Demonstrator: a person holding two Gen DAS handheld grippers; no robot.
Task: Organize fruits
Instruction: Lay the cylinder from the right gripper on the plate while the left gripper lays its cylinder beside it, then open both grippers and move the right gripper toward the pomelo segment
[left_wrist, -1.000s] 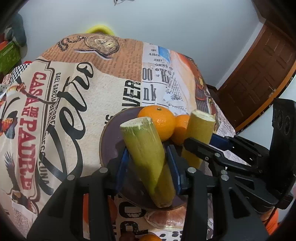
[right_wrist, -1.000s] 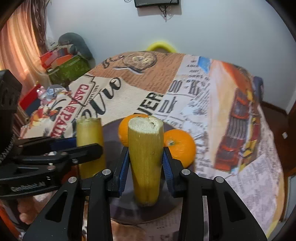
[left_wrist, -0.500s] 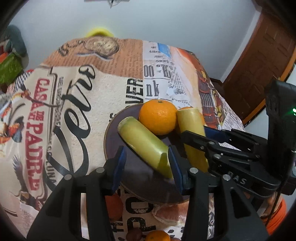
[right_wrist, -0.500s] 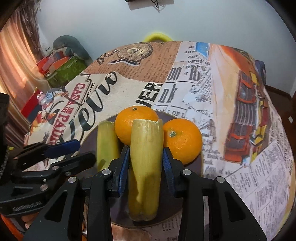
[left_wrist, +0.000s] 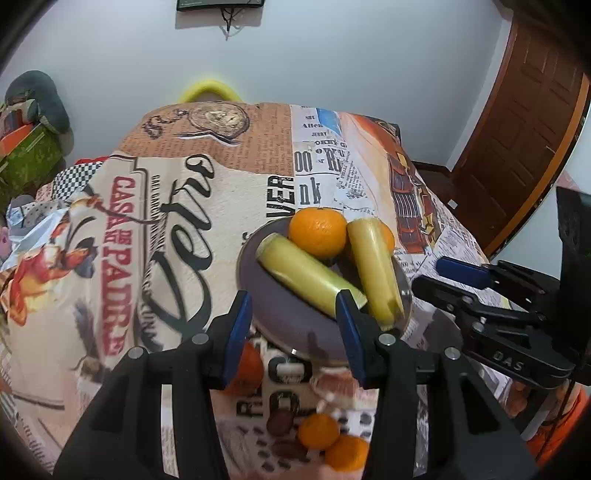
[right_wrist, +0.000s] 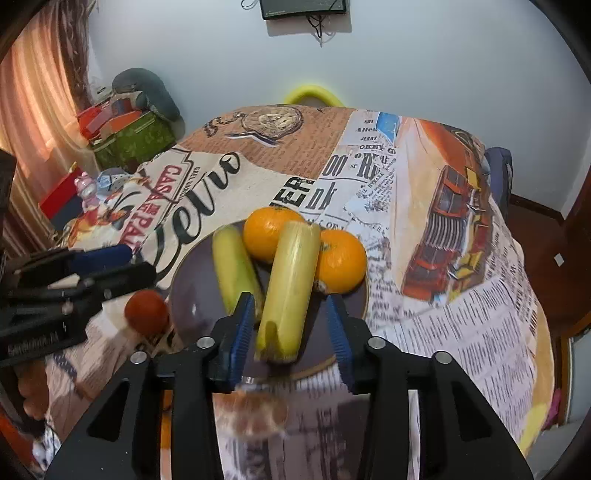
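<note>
A dark plate (left_wrist: 295, 314) (right_wrist: 192, 291) on the printed tablecloth holds two yellow-green sugarcane pieces and two oranges. One cane piece (left_wrist: 310, 280) (right_wrist: 236, 269) lies on the plate's left part, the other (left_wrist: 373, 269) (right_wrist: 291, 284) leans on the oranges (left_wrist: 317, 230) (right_wrist: 341, 260). My left gripper (left_wrist: 291, 332) is open and empty above the plate's near rim. My right gripper (right_wrist: 290, 332) is open, its jaws either side of the second cane piece without gripping it.
Loose fruit lies near the plate: an orange (left_wrist: 245, 367) under the left gripper, two more oranges (left_wrist: 319, 430) and brown fruits (left_wrist: 280, 422) at the front edge, a red fruit (right_wrist: 146, 312). Boxes (right_wrist: 129, 140) stand at the left, a wooden door (left_wrist: 517, 147) at the right.
Both grippers laid their cane pieces down on the plate, opened, and pulled back and up. The cane pieces went from upright to lying.
</note>
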